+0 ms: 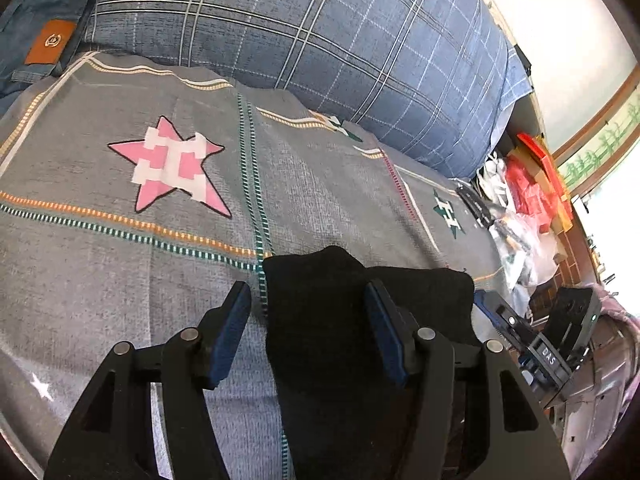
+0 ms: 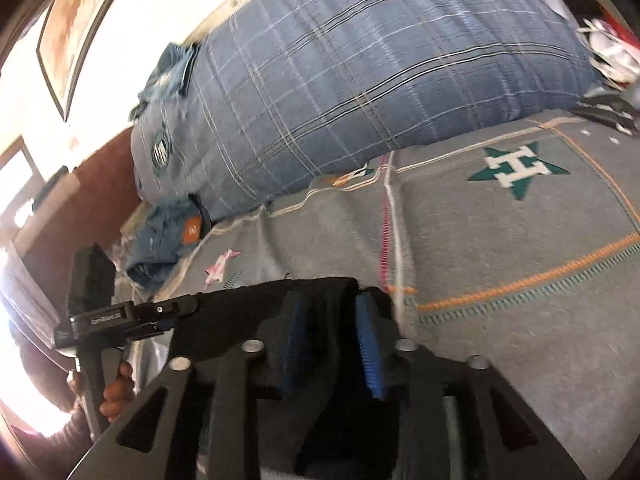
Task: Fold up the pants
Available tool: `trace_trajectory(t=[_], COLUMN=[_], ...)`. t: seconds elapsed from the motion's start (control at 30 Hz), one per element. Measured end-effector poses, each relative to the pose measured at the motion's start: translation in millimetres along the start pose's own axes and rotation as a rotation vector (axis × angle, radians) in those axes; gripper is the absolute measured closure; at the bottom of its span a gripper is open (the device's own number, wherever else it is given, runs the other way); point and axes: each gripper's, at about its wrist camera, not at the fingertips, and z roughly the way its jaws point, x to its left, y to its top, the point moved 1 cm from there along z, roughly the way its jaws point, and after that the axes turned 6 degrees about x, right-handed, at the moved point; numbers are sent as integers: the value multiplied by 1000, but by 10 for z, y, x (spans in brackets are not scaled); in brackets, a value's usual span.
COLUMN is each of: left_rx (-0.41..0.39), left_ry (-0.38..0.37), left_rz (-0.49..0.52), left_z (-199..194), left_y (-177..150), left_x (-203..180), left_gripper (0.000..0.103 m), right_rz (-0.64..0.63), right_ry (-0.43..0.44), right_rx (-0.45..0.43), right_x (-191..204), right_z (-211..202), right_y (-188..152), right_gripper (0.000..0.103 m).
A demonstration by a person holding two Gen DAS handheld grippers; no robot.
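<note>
On the bed, toward its near edge, the black pants (image 1: 340,320) lie on the grey star-print bedspread (image 1: 120,260) as a narrow dark strip, apparently already doubled; their far end stops short of the blue plaid duvet (image 1: 320,32) bunched along the far edge; a pair of jeans (image 1: 36,40) sits by the far left corner, apart from the work.

Left gripper (image 1: 308,328): jaws parted; 1 pad stands over the black fabric, the other over bare bedspread, so the cloth edge lies between them with clear daylight on the left; nothing pinched. Likely poised here to take that edge for the next fold.

Right gripper (image 2: 332,344): frame motion-blurred; the blue pads stand a modest gap apart with black fabric between and beneath them; no pad can be seen pressing, so I read it as not gripping, with some doubt.

Seen from the right wrist, the person's hand (image 2: 116,392) holds the left tool's handle off the near left of the garment.

Judgement: both tools sit at the same end of the strip, 1 per side, which suits lifting that end and carrying it over; the fold is not finished.
</note>
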Motion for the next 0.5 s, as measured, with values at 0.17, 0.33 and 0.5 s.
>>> trace_trajectory(t=[0.17,0.33,0.5], left_rx=[41,62,87], left_ry=[-29,-58,-16], left_rz=[-95,-129,-121], left_z=[-23,-58,39], left_y=[-90,-289,-495], left_x=[73,13,-44], left_gripper=[45,45,41], right_rz=[20,-42,-150], right_ry=[24,106,-21], right_rx=[-7,84,143], right_x=[-93,19,221], right_z=[-221,-212,-40], right_y=[-116,-297,-433], right_gripper=[53,53,69])
